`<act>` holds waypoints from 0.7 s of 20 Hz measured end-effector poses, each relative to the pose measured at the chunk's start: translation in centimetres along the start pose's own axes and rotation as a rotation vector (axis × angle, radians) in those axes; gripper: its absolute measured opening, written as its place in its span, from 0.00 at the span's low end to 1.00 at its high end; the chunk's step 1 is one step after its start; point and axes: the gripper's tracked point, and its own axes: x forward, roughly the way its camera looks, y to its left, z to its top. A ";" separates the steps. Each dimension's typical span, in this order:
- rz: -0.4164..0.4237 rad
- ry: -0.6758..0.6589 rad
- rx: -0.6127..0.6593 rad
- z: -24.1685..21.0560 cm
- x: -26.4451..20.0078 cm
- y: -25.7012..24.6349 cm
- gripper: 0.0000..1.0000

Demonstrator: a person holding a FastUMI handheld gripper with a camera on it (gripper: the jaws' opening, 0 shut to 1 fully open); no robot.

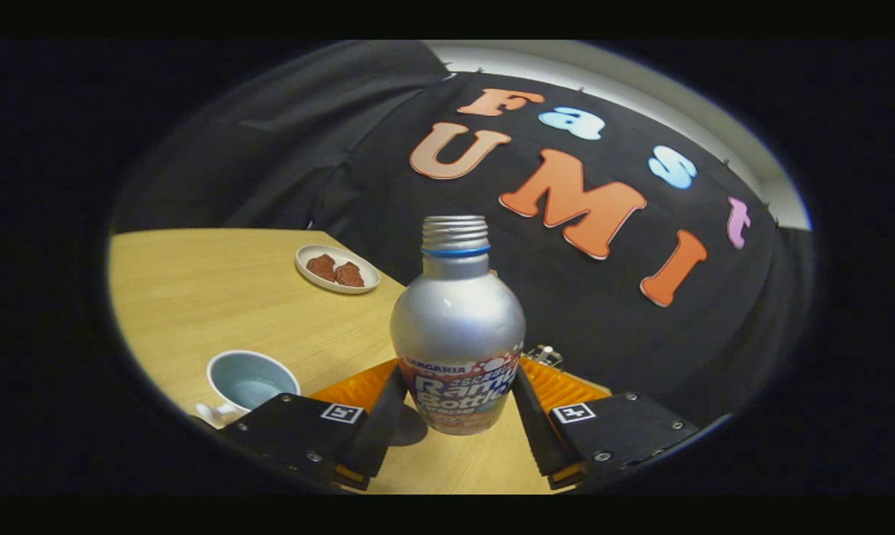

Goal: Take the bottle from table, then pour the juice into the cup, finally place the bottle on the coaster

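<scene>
- On the table (217, 297), gripper view: the gripper (459, 405) sits low and level, fingers running forward on either side of the bottle (458, 327).
- Both fingers (384, 416) look like they're right up against the bottle's lower body, one per side, so I'd call it clamped on the bottle. Contact is at the label band near the base.
- Bottle is upright, silver, cap off with the bare threaded neck and a blue ring showing. Its base looks to be on the wood or just barely off it, can't really tell; there's a small shadow under it.
- Off past the left finger, close by, is the cup (248, 380), pale blue inside, handle toward the finger, open side up. Can't tell if there's anything in it.
- Further back on the table, well beyond the cup, a small plate (310, 279) with two brownish-red lumps on it.
- Bottle stands near the table's far edge, dark cloth wall right behind it.
</scene>
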 end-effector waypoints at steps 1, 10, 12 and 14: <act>0.019 0.009 0.056 -0.3 0.4 0.2 0.77; 0.112 0.087 0.321 -4.4 3.9 2.2 0.77; 0.122 0.094 0.334 -5.2 4.0 2.4 0.77; 0.128 0.104 0.338 -5.8 4.3 2.7 0.77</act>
